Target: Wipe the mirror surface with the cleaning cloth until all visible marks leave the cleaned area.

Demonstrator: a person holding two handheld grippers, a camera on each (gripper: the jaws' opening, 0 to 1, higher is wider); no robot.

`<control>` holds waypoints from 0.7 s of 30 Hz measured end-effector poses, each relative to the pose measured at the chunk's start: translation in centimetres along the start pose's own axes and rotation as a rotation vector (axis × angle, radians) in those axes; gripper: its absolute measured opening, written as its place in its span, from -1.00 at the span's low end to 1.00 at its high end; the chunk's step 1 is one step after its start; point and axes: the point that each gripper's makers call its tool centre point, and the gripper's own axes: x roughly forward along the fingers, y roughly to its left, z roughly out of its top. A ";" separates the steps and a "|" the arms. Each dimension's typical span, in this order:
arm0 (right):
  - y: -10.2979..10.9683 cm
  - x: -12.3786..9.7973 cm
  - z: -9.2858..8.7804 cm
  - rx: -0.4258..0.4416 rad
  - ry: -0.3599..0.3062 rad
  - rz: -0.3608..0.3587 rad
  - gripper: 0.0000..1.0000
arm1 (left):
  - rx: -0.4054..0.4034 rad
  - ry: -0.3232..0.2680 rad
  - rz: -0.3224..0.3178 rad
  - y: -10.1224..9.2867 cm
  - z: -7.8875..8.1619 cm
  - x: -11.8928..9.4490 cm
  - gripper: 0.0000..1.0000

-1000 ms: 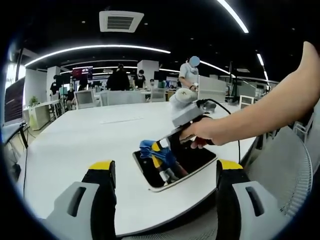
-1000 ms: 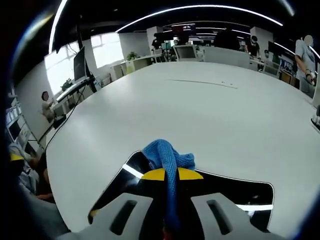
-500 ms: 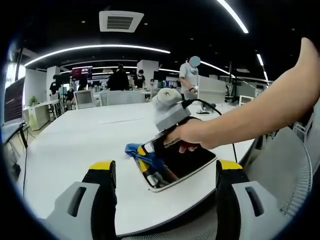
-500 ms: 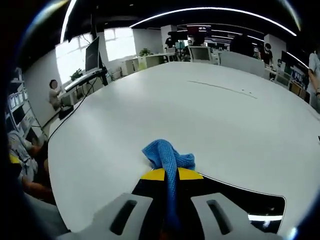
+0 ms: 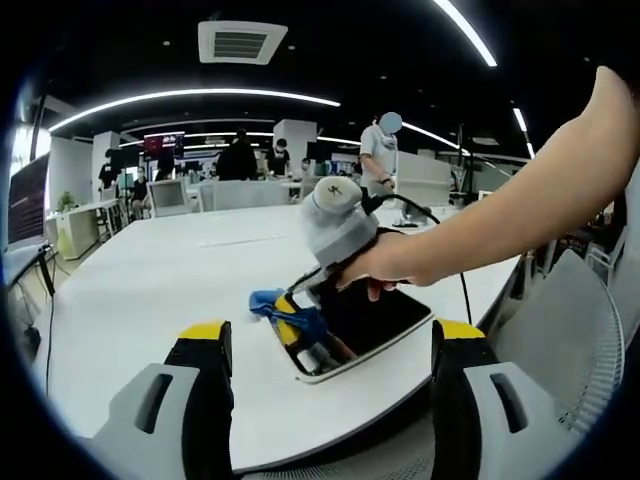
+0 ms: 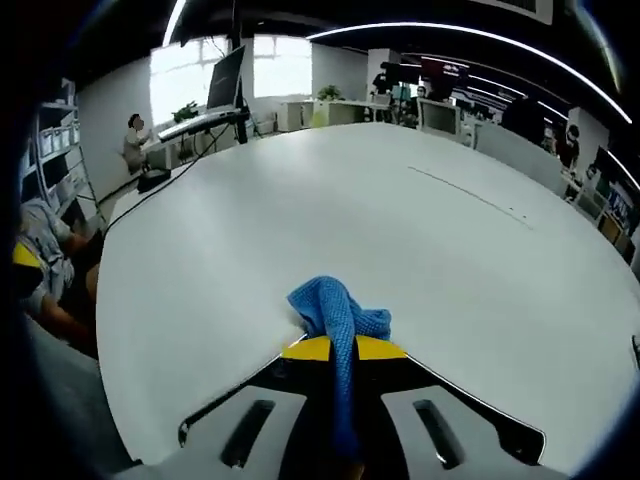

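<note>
Blue cloth pinched at the mirror's edge

Left gripper view: left gripper (image 5: 330, 400) fingers spread, empty; right gripper (image 5: 296, 318) over the mirror (image 5: 372, 318) on the bench (image 5: 150, 280). Right gripper view: fingers pinch the cloth (image 6: 338, 318).

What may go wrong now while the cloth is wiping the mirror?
1. The mirror lies near the table edge with nothing holding it; the left gripper hangs open and apart, so a push might slide it off.
2. The cloth bunches ahead of the right gripper, over the mirror's corner, so the hard tips may scrape the glass.
</note>
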 end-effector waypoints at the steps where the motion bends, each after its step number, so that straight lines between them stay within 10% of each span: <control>1: 0.4 -0.3 -0.1 0.005 -0.001 0.003 -0.99 | 0.000 0.000 0.000 0.0 0.0 0.0 0.60; 21: 3.0 -2.2 -1.3 -0.054 0.086 0.154 -1.00 | 0.002 -0.020 0.009 0.2 0.3 -0.1 0.56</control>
